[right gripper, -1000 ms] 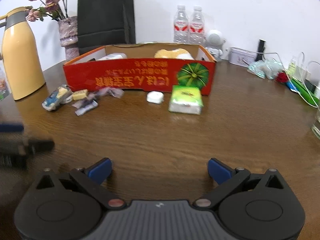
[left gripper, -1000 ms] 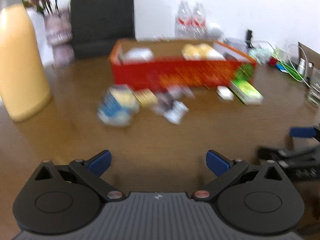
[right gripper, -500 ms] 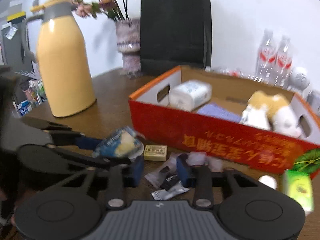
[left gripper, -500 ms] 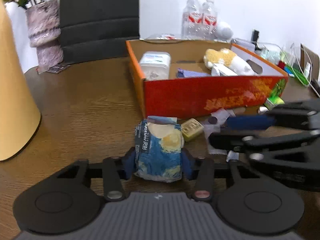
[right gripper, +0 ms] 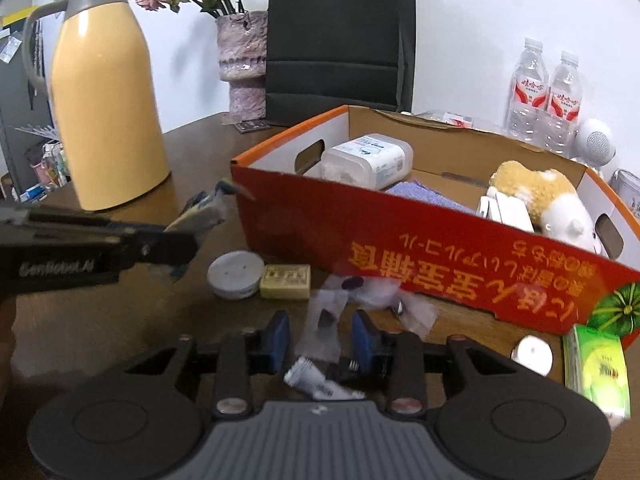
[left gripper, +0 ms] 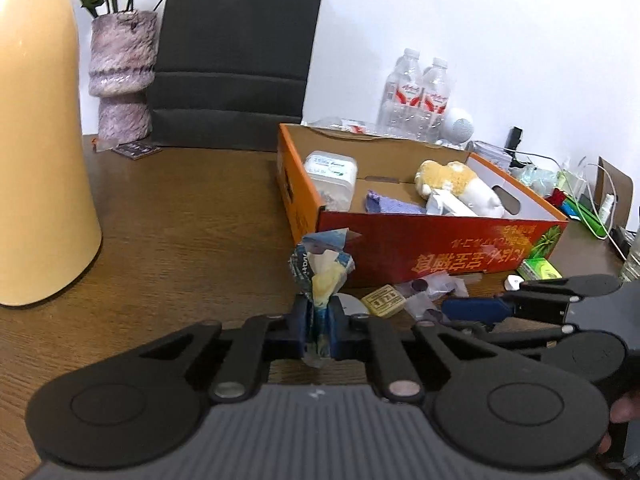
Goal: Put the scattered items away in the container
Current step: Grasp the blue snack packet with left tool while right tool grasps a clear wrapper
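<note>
Brown desk [left gripper: 180, 216], red box [left gripper: 440, 248] beyond both tools. Left gripper [left gripper: 319, 330]: fingers wide a second ago, now closing, squeezing blue-yellow packet [left gripper: 320, 268]. Right gripper [right gripper: 320, 338]: fingers closing around clear wrapper [right gripper: 322, 330], gap showing each side. Both pickups starting; box drop next.
</note>
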